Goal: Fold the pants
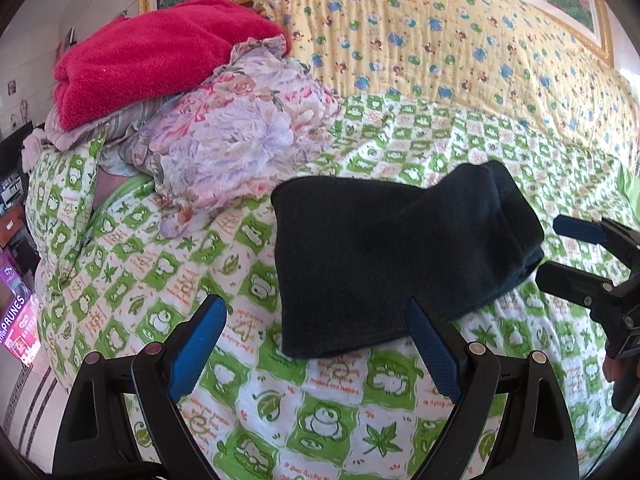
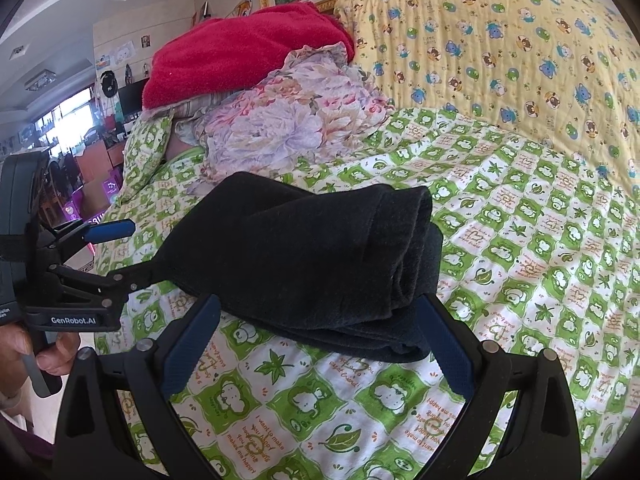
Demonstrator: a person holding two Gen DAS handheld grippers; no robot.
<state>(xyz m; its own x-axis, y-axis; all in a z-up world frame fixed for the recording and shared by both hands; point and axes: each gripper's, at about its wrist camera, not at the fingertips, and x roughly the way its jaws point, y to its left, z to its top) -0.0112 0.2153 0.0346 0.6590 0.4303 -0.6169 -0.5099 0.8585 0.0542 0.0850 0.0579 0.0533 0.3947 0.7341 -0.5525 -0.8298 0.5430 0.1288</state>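
The dark pants [image 1: 396,256] lie folded into a thick bundle on the green frog-print bedspread [image 1: 304,408]; they also show in the right wrist view [image 2: 304,256]. My left gripper [image 1: 316,344] is open, its jaws wide apart at the bundle's near left edge, holding nothing. My right gripper [image 2: 320,340] is open at the bundle's near right edge, empty. Each gripper shows in the other's view: the right one [image 1: 560,248] beside the bundle's right end, the left one [image 2: 132,252] at its left end.
A pile of clothes lies at the back left: a red fleece [image 1: 160,56] on top of a floral garment [image 1: 240,136]. A yellow bear-print quilt [image 1: 440,32] covers the back of the bed. The bed's left edge drops to the floor beside a purple box [image 1: 16,312].
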